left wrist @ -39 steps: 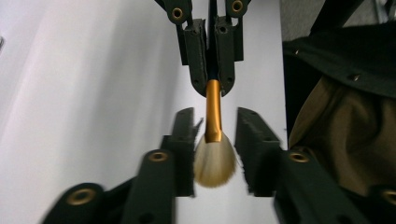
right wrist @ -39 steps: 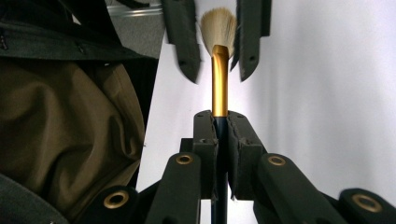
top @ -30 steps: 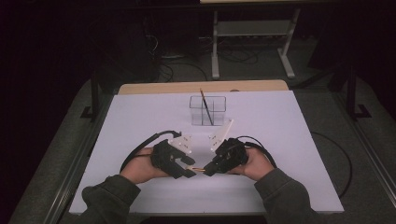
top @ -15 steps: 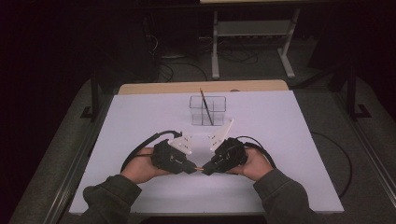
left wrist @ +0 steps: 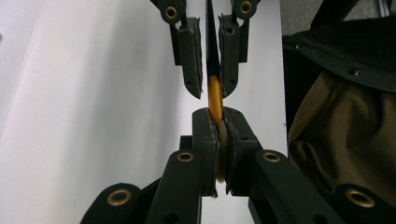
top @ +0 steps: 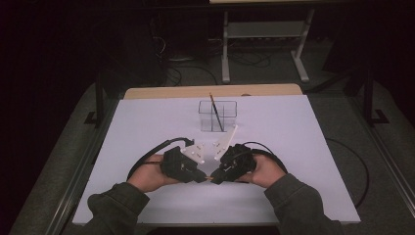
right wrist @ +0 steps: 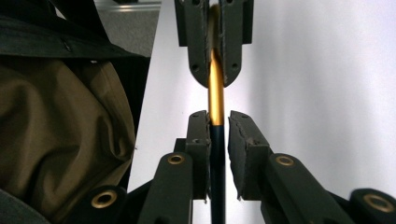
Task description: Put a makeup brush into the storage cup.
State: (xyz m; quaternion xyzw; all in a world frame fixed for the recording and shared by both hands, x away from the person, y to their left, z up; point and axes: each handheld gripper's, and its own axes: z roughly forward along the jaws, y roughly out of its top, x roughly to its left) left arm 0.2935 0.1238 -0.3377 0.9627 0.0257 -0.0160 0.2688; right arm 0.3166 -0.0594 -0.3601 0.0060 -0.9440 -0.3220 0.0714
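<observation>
Paintbrush (left wrist: 214, 95) with a gold collar and dark handle runs level between the two grippers, low over the white table (top: 293, 147) near the person's edge. Left gripper (left wrist: 217, 119) has its pads clamped tight on the gold end. Right gripper (right wrist: 217, 122) has just been opening: its jaws now stand slightly apart around the dark handle, a gap showing on one side. Behind them stands a clear box (top: 218, 116) holding another brush (top: 215, 110).

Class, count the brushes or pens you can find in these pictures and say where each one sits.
2. One brush stands tilted in the clear holder on the table. The other brush spans the left gripper and right gripper near the table's front edge. Others could be hidden.
</observation>
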